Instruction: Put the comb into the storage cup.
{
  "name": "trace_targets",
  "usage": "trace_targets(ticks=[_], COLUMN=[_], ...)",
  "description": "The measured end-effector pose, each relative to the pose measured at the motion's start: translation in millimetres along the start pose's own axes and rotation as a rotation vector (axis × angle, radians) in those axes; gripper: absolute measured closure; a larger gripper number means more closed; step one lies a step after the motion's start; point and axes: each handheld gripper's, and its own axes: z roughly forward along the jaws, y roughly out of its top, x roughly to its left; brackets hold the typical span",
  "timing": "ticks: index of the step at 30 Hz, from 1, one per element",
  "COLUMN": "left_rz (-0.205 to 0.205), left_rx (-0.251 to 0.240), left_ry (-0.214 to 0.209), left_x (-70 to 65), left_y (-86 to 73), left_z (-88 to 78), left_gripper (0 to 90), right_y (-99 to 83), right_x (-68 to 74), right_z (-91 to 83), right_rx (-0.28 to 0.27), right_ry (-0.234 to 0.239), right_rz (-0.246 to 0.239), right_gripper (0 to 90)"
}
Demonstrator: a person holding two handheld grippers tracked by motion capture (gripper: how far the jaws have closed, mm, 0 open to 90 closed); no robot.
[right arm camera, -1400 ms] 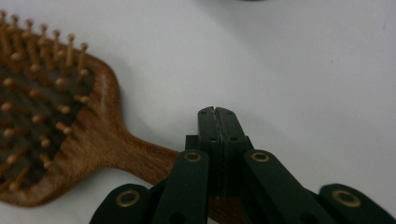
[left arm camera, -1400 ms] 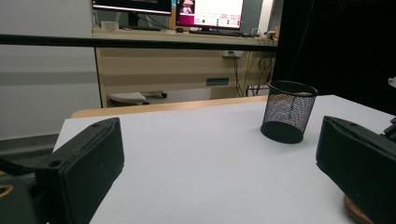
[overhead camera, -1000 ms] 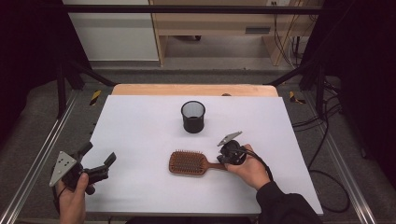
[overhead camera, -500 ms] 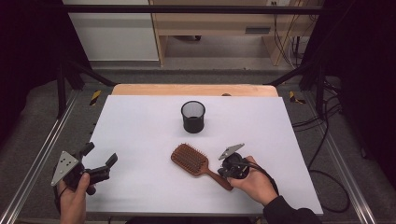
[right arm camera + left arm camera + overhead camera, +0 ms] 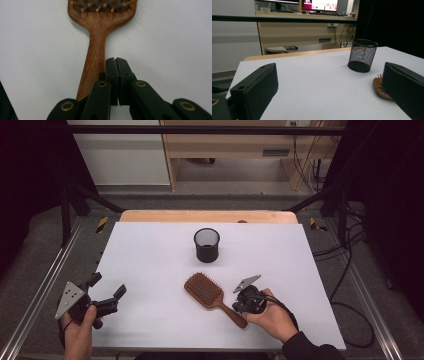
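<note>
Wooden paddle hairbrush (peg bristles up) on smooth white table.

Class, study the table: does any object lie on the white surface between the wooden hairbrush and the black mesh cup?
Nothing visible does. The hairbrush lies bristles up nearer the person; the mesh cup stands upright beyond its head, apart from it, with bare white table between them.

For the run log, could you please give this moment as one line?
right tongs: shut, beside hairbrush handle | left tongs: open, empty | mesh cup: upright
</note>
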Motion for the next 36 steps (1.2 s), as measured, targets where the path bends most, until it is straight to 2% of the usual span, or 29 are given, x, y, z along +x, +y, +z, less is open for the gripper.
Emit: trace_targets(ticks=[2, 4, 5, 6, 7, 8, 9, 10, 11, 12, 13, 15, 17, 21, 25, 26, 30, 33, 34, 35, 36], left_rz=[0.0, -0.001, -0.002, 0.001, 0.002, 0.0, 0.0, 0.0, 0.0, 0.0, 0.0, -0.001, -0.003, -0.009, -0.008, -0.008, -0.01, -0.01, -0.009, -0.009, -0.01], left_rx=[0.0, 0.001, 0.0, -0.001, 0.0, -0.001, -0.001, -0.001, -0.001, -0.001, -0.001, -0.001, -0.004, -0.003, -0.004, -0.004, -0.005, -0.005, -0.005, -0.005, -0.005], left_ry=[0.0, 0.001, 0.002, 0.008, 0.008, 0.009, 0.009, 0.009, 0.009, 0.009, 0.009, 0.01, 0.01, 0.004, 0.003, 0.002, 0.003, 0.002, 0.002, 0.003, 0.003], left_x=[0.1, 0.1, 0.1, 0.3, 0.4, 0.3, 0.4, 0.4, 0.4, 0.3, 0.3, 0.3, 0.4, 0.5, 0.4, 0.5, 0.7, 0.6, 0.6, 0.6, 0.7], left_y=[0.0, 0.0, 0.1, 0.2, 0.3, 0.3, 0.3, 0.4, 0.4, 0.5, 0.5, 0.6, 0.6, 0.4, 0.7, 0.7, 0.7, 0.8, 0.9, 0.9, 0.9], left_z=[0.0, 0.0, -0.1, -0.5, -0.7, -0.7, -0.8, -0.8, -0.9, -1.0, -1.0, -1.2, -1.3, -0.9, -1.0, -1.0, -1.1, -1.2, -1.2, -1.2, -1.1], left_gripper=[1.2, 1.1, 1.1, 1.1, 1.1, 1.1, 1.1, 1.1, 1.1, 1.1, 1.1, 1.1, 1.1, 1.1, 1.1, 1.1, 1.1, 1.1, 1.2, 1.2, 1.2], right_y=[4.5, 9.1, 9.1, 11.2, 15.0, 15.0, 16.5, 18.4, 18.4, 20.3, 20.3, 23.1, 25.3, 27.5, 28.0, 28.2, 28.9, 30.1, 31.5, 31.5, 33.0], right_x=[2.5, 7.9, 7.9, 11.1, 17.0, 17.0, 19.4, 23.5, 23.5, 25.1, 25.1, 25.9, 26.0, 25.9, 25.2, 25.1, 25.0, 25.7, 25.3, 25.3, 24.7], right_z=[-5.8, -10.3, -10.3, -11.6, -12.5, -12.5, -12.3, -10.6, -10.6, -6.4, -6.4, 2.4, 7.2, 14.4, 20.1, 23.8, 28.8, 32.9, 34.0, 34.0, 34.6], right_rx=[-0.02, -0.034, -0.034, -0.039, -0.035, -0.035, -0.035, -0.045, -0.045, -0.031, -0.031, -0.002, 0.019, 0.041, 0.078, 0.092, 0.104, 0.113, 0.111, 0.111, 0.11], right_ry=[0.0, 0.008, 0.008, 0.012, 0.018, 0.018, 0.019, 0.013, 0.013, 0.005, 0.005, -0.016, -0.008, -0.015, -0.015, -0.005, -0.002, -0.009, -0.017, -0.017, -0.023], right_rz=[-0.015, -0.033, -0.033, -0.042, -0.052, -0.052, -0.057, -0.063, -0.063, -0.056, -0.056, -0.037, -0.012, -0.008, 0.009, 0.028, 0.029, 0.04, 0.046, 0.046, 0.058], right_gripper=[84.9, 77.5, 77.5, 70.9, 55.6, 55.6, 50.1, 38.9, 38.9, 28.5, 28.5, 16.5, 11.2, 7.2, 9.2, 10.3, 11.7, 17.5, 24.8, 24.8, 29.6])
